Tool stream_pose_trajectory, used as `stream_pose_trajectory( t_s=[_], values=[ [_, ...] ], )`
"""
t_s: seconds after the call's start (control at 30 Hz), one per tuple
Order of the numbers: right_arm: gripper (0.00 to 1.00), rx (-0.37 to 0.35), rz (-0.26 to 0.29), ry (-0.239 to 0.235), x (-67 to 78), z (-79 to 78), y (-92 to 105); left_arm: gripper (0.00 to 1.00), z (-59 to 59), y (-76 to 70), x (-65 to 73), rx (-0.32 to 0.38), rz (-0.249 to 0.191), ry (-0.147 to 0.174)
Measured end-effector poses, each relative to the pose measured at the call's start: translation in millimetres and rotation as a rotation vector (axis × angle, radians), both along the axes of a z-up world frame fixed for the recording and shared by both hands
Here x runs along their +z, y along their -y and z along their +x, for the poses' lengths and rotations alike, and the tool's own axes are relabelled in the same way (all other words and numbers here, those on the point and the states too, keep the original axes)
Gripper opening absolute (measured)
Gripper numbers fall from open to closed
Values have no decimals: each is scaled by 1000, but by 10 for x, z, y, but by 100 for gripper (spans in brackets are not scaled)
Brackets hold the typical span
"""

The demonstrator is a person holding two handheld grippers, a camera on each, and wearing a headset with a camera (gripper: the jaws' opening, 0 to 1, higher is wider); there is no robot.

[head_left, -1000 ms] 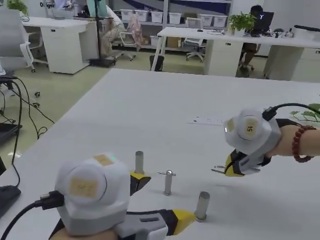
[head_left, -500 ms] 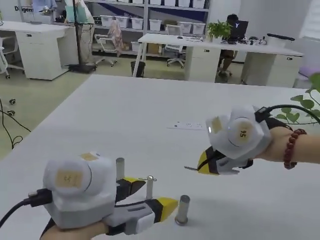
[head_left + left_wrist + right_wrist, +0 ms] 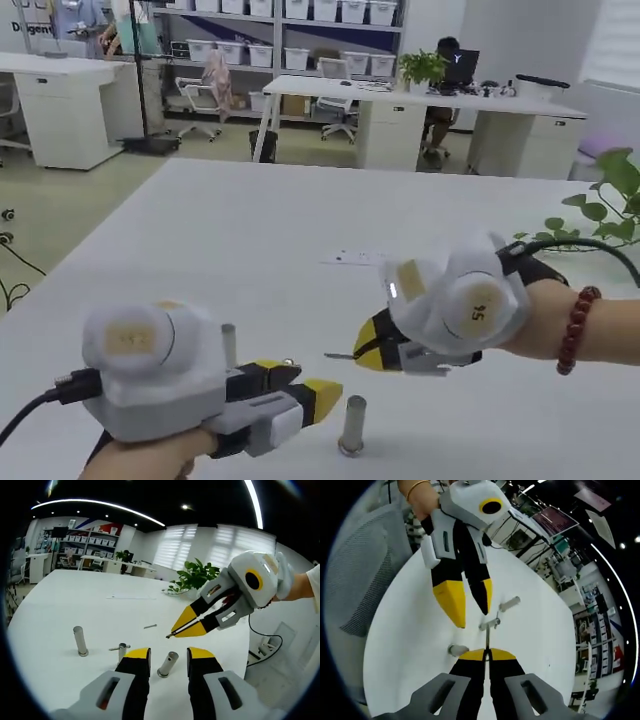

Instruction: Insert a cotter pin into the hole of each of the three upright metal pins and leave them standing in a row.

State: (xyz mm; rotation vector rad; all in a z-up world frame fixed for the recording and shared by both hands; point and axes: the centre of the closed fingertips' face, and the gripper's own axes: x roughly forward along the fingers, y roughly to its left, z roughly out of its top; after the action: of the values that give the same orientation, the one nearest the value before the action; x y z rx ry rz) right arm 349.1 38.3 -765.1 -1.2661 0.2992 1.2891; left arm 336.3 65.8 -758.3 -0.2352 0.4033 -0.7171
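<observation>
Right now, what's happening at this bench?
A person is fitting cotter pins into three upright metal pins on a white table. The middle pin already carries one. The right tool is shut on a cotter pin, held in the air near them. The left tool is open, low by the nearest pin, not gripping it. That pin and the far pin have none yet. A spare cotter pin lies on the table.

floor (image 3: 60, 215) green | white desks (image 3: 330, 88) | shelves (image 3: 290, 40) of white bins (image 3: 298, 57) | window blinds (image 3: 195, 542) | potted plant (image 3: 422, 68) | ceiling light (image 3: 186, 506)
</observation>
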Motion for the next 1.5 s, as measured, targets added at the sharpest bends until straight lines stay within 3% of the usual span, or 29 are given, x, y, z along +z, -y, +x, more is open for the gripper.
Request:
stream_pose_trajectory(
  t_s=[0.3, 0.47, 0.63, 0.8, 0.97, 1.17, 1.33, 1.5],
  values=[
    [2, 40, 7, 20, 28, -140, -111, 17, -18, -4, 56, 9, -125, -69],
    [2, 46, 16, 24, 43, -185, -166, 11, -42, -21, 70, 13, -172, -98],
    [2, 52, 19, 22, 42, -217, -207, 3, -53, -39, 70, 15, -193, -114],
    [2, 61, 16, 32, 40, -232, -234, 2, -64, -60, 66, 23, -210, -131],
    [2, 53, 20, 9, 12, -262, -230, 1, -102, -47, 42, -3, -179, -122],
    [4, 2, 82, -85, -11, -282, -211, 0, -108, -19, 28, -35, -129, -76],
    [8, -56, 165, -210, 5, -329, -176, 0, -138, 13, 16, -59, -95, -44],
    [10, -108, 208, -317, 10, -355, -120, 0, -170, 30, 20, -91, -72, -7]
  ],
)
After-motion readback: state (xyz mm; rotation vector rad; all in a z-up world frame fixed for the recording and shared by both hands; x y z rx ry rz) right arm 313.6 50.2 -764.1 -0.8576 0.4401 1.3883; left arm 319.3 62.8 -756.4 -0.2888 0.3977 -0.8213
